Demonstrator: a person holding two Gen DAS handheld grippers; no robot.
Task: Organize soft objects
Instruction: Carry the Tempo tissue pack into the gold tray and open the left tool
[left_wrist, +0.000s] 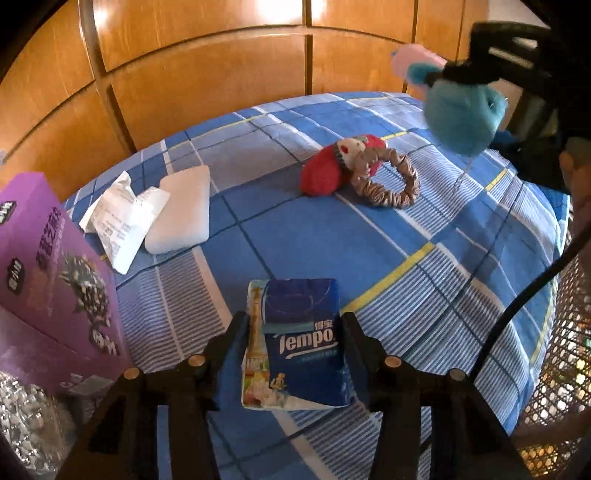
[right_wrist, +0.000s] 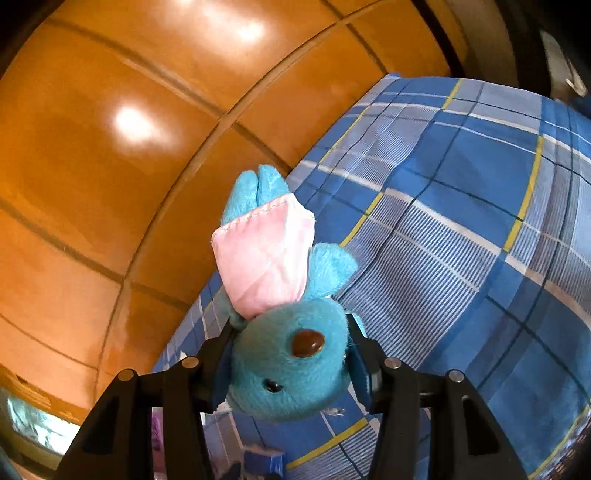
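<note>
Above the plaid bed (left_wrist: 424, 236), right claw (right_wrist: 290, 363) squeezes a soft, light plush bear (right_wrist: 288, 362) by its head; left claw (left_wrist: 293, 347) pinches a squashy Tempo tissue pack (left_wrist: 295, 343) at its sides.

Wooden wardrobe (left_wrist: 207, 70) fills the back, orange-brown glossy panels split by dark grooves into rectangles. Bright light spots reflect on the panels (right_wrist: 133, 122) in the right wrist view (source itself not visible). In front of it a bed (left_wrist: 332, 251) covered with a blue plaid sheet: white stripes, thin yellow and dark lines. The sheet runs right up to the wardrobe base. At the bed's right edge a woven cane surface (left_wrist: 565, 369), light showing through its holes. A dark vertical frame (right_wrist: 517, 40) stands at upper right, blurred.
</note>
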